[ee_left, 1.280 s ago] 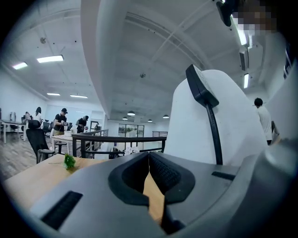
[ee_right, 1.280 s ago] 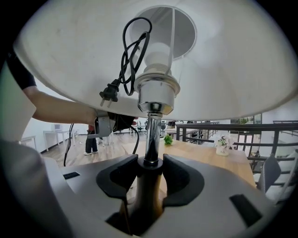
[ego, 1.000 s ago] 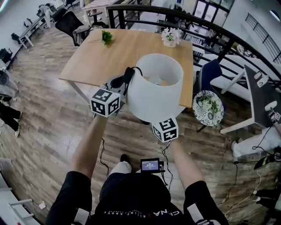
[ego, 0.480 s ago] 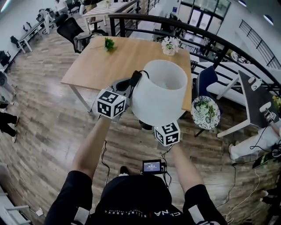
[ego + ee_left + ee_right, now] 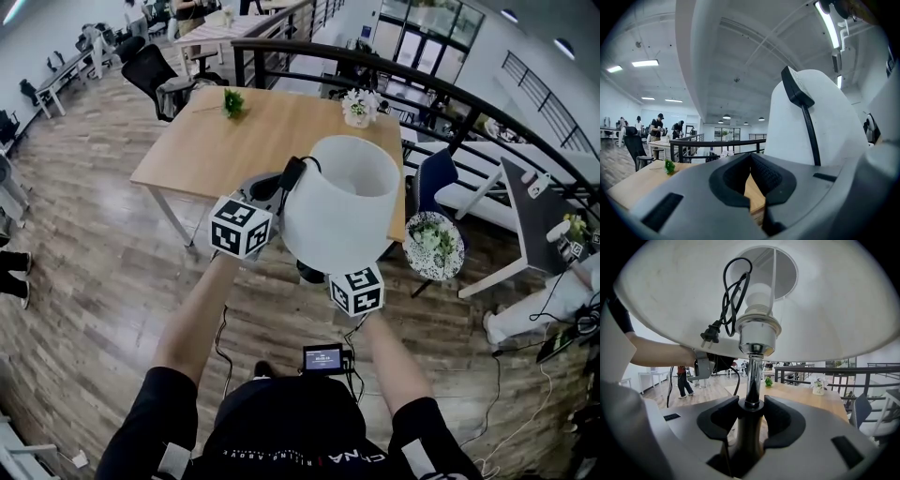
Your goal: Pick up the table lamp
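A person in a black shirt holds a gripper in each hand before a wooden table (image 5: 202,150) in an open-plan office. The left gripper (image 5: 750,159) points level with its jaws drawn together and nothing between them; just to its right rises the white shade (image 5: 820,117) of the table lamp (image 5: 342,206), with a black piece of the lamp's cord (image 5: 797,89) lying against the shade's side above that gripper's tips. Under the shade, the rest of the cord (image 5: 733,287) hangs in a loop from the bulb socket and ends in a two-pin plug (image 5: 710,333), up and to the left of the right gripper (image 5: 751,404). That gripper is clamped on the lamp's stem (image 5: 752,376), its two black pads pressing the column from either side, so the lamp stands upright in the grip with the shade spreading wide directly above the jaws. Beyond both grippers, on the far part of the table, sit a small green plant (image 5: 232,101) and a pot of white flowers (image 5: 359,105); a blue chair (image 5: 441,173) stands off to the right gripper's far right.
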Motion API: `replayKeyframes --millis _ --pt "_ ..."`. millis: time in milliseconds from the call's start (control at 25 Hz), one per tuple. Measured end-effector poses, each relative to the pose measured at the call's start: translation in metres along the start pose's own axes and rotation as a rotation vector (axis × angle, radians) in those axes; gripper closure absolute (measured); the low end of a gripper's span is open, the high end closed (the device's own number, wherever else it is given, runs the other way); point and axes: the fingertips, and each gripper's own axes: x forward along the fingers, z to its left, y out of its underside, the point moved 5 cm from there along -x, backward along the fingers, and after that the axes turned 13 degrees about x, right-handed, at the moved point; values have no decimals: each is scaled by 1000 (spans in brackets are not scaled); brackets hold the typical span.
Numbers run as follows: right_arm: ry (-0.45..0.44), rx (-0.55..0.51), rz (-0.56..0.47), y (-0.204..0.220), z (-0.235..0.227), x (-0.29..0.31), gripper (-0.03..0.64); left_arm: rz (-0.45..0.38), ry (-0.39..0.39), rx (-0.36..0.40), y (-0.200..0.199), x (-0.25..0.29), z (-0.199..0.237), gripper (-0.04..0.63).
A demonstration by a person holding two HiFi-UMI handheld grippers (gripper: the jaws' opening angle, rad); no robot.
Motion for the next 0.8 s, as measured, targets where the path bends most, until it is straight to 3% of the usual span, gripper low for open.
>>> replayKeyframes --millis 800 --pt "-9 4 10 4 -13 12 431 17 -3 -3 9 14 5 578"
